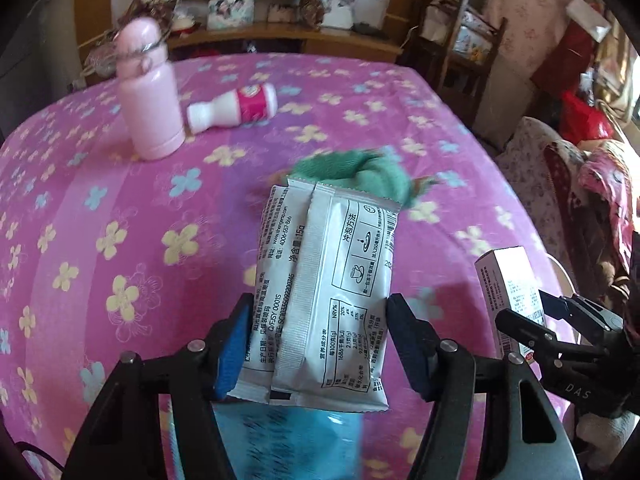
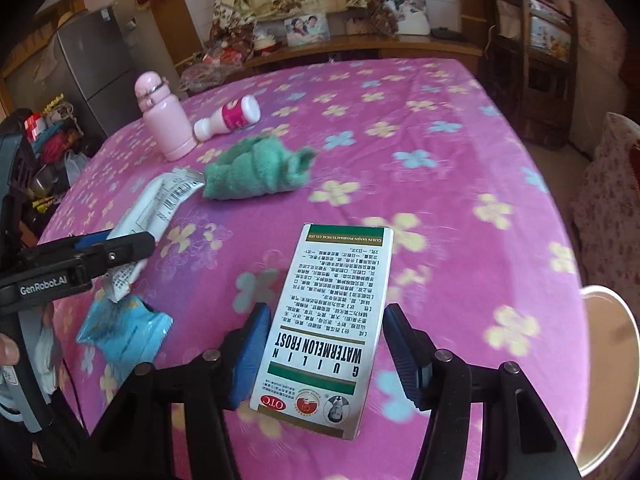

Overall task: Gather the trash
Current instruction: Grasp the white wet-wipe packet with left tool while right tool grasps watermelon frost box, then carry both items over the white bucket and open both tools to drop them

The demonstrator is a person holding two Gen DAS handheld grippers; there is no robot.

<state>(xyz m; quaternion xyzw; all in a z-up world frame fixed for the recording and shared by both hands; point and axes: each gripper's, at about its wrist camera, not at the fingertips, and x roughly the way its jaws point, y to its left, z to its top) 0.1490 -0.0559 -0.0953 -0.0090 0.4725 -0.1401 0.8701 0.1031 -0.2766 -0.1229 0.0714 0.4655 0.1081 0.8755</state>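
My left gripper is shut on a white sachet packet, held upright with a pad against each long edge. The right wrist view shows that gripper at the left, carrying the sachet above the table. My right gripper is shut on a white medicine box printed "Watermelon Frost". The left wrist view has that box at the right, in the right gripper. A crumpled blue wrapper lies on the cloth under the left gripper, blurred below the sachet.
The table wears a pink flowered cloth. On it stand a pink flask, a small white-and-pink bottle on its side, and a bunched green cloth. A round white rim sits past the table's right edge. Chairs and shelves crowd the far side.
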